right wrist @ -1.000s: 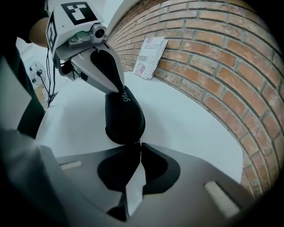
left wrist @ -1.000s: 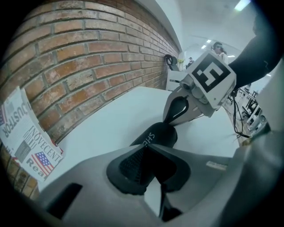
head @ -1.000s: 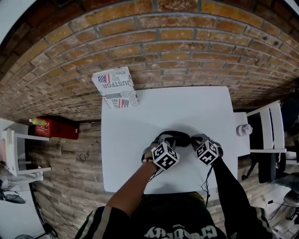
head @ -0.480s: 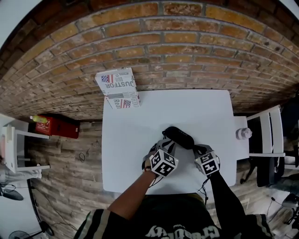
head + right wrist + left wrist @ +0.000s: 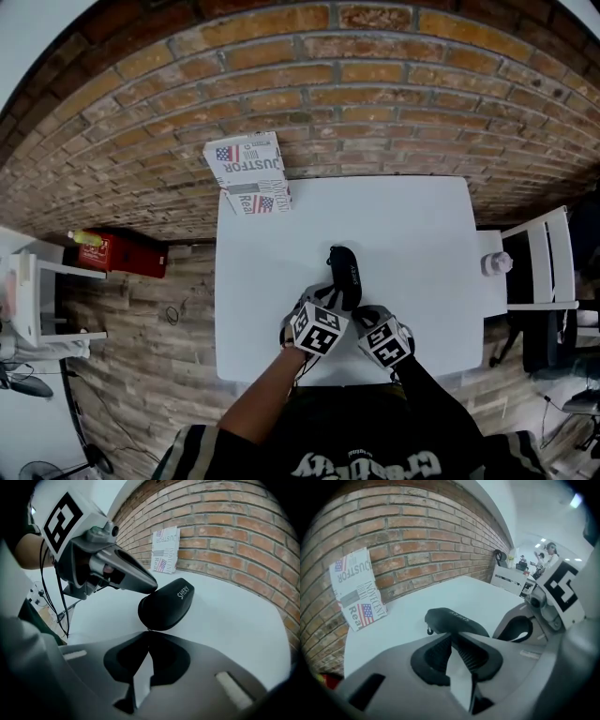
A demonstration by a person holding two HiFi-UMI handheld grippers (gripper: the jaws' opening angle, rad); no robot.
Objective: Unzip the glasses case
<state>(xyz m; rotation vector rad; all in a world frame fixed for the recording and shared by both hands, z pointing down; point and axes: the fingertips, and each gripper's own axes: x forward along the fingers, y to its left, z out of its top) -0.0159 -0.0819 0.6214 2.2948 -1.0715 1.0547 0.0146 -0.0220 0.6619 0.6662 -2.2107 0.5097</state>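
Note:
A black glasses case (image 5: 344, 272) lies on the white table (image 5: 422, 225), its long side pointing away from me. My left gripper (image 5: 337, 298) reaches its near end from the left. Its jaws have just been closing and stand almost together (image 5: 451, 637), with the case's (image 5: 454, 620) near rim apparently pinched at the tips. A small zipper pull (image 5: 430, 631) hangs at the far end. My right gripper (image 5: 362, 315) comes in from the right, shut (image 5: 149, 632), tips touching the case's (image 5: 168, 604) near end. Whether they pinch anything I cannot tell.
A printed box with flag pictures (image 5: 251, 173) stands at the table's back left corner against the brick wall. A white chair (image 5: 544, 272) and a small white round thing (image 5: 494, 263) are off the right edge. A red object (image 5: 117, 253) lies on the floor at left.
The case has swung from lying crosswise to pointing away from me. Both grippers have shifted left and toward the front edge, the right one more, and now sit close together.

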